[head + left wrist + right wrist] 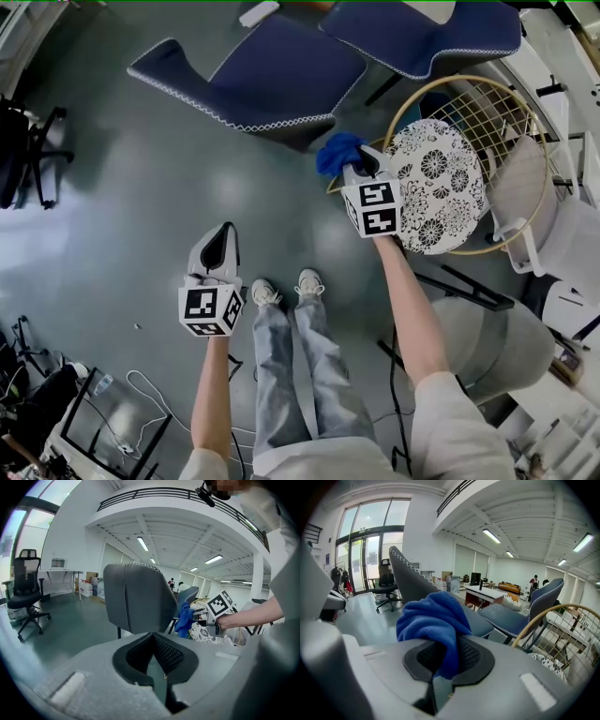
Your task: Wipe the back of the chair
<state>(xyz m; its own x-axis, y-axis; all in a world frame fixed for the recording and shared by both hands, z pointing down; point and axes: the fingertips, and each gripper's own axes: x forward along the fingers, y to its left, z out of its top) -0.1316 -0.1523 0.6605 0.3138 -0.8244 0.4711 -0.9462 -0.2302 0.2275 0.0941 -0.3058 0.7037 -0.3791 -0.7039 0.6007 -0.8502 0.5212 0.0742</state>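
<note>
Right gripper view: my right claw (pixel 443 656) pinches the cloth (pixel 429 620) tight; left claw (pixel 152 658) is closed, empty. I'd press flat against the chair (pixel 410 583) back, stroking evenly.

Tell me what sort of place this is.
Probably a large open-plan office hall: a black swivel office chair, a white desk, ceiling strip lights and a mezzanine railing.
</note>
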